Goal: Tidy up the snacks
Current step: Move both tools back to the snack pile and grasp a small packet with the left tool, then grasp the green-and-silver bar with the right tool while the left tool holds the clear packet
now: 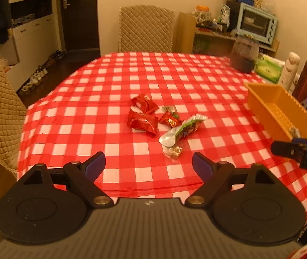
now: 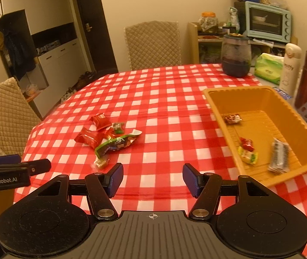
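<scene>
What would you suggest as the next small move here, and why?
Probably ease the left gripper forward onto the small clear-wrapped candy: its jaws are open and empty, that candy lies nearest, and several snacks remain outside the orange basket.

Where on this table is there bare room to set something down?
Bare checked cloth lies between the snack pile and the orange basket, and behind the pile toward the far chair. The table's right edge is crowded: dark jar, tissue pack, white bottle.
</scene>
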Motion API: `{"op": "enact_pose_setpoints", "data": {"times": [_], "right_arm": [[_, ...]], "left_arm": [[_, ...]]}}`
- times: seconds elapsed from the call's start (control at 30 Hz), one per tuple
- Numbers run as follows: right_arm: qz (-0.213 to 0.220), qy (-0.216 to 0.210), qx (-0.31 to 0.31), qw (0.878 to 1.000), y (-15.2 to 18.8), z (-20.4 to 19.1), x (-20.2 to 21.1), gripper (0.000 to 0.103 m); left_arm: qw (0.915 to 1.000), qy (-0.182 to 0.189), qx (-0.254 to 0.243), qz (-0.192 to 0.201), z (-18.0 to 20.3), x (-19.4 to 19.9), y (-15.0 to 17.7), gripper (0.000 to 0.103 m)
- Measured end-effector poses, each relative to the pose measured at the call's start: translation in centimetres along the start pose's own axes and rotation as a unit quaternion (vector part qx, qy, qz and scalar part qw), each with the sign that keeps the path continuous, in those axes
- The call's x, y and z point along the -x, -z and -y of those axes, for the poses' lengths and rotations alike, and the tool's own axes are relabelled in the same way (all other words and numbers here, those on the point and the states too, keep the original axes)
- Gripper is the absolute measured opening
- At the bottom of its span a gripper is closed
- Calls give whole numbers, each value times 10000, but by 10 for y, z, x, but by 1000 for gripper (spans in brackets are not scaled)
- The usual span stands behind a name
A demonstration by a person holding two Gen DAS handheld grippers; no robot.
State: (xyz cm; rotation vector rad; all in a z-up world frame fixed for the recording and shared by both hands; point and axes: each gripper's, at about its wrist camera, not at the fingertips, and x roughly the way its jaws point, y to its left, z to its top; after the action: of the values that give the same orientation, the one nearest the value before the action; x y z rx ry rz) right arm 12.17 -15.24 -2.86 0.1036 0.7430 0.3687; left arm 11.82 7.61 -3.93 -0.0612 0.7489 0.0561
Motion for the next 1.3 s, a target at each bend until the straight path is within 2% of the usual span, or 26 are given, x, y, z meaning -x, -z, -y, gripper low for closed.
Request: {"op": "enact_pose_setpoints", "data": {"times": [0.1,0.3,0.5,0.63,0.77,0.83,0.93,1.1,1.2,1.3], "right_arm": [[-47,-23,43,10000,-3,3,-20,61],[-134,-62,166,9998,-8,11,-57,61],[-260,-60,154,9995,-10,18,-87,61],[-359,-127,81,9992,-11,21,-100,61],[-439,-168,24,9989,-13,19,-110,61],[-435,-185,24,9989,-15,17,-115,61],[-429,-190,-1,9989,-18,15,-122,61],[-382,-314,-109,9987,-24,11,-129,61],[-392,-587,-286,9971,-27,8,-134,61],[-450,-831,-496,9943,-29,4,-143,61]], "left_arm": [[9997,228,-110,-42,-1,-20,3,85],[9971,670,-306,-167,0,-63,4,72],[9927,1007,-594,-281,4,-100,-2,58],[9895,1167,-752,-413,6,-121,-6,40],[9861,1275,-946,-494,11,-132,-6,33],[9846,1277,-1091,-482,15,-132,-5,30],[9827,1256,-1264,-504,21,-131,-5,20],[9819,1180,-1349,-617,18,-121,-2,18],[9851,1025,-1259,-571,6,-110,0,18],[9912,827,-921,-474,-14,-103,-3,18]]}}
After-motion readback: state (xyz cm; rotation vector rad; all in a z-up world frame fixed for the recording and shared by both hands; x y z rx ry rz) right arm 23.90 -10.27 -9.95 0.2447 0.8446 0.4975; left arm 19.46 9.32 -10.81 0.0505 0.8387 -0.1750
